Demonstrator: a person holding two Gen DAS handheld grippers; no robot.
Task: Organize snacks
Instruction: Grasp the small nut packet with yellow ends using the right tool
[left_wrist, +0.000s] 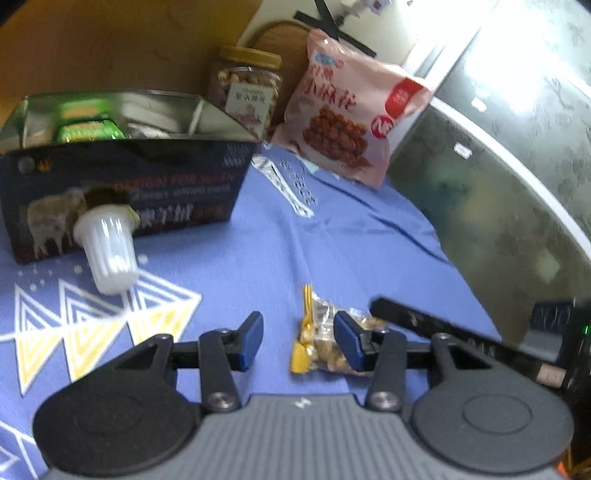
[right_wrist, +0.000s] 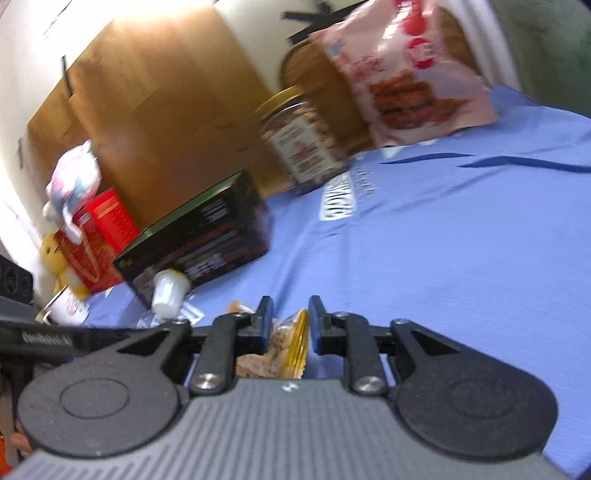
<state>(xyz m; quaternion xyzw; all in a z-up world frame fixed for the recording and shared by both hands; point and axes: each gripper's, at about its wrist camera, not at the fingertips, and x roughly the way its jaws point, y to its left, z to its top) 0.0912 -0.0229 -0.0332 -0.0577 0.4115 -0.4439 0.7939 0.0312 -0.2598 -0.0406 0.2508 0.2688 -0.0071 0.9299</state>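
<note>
Your open box on the blue tabletop holds green packets; a white cup lies against its front. The lidded jar holds nuts. Your left tool gapes, empty. Your right tool straddles the small nut packet; grip unclear.

**Clearance on the blue cloth-covered table**

Open blue cloth runs down the table's middle towards its far edge; passage is free there. Left side blocked by the open dark cardboard box with silver lining, with a white ribbed plastic cup lying on its side against the box's near face. Far edge lined by a clear plastic jar with yellow lid and an upright pink snack bag, standing just beside each other. A small clear-and-yellow snack packet lies on the near cloth.
</note>
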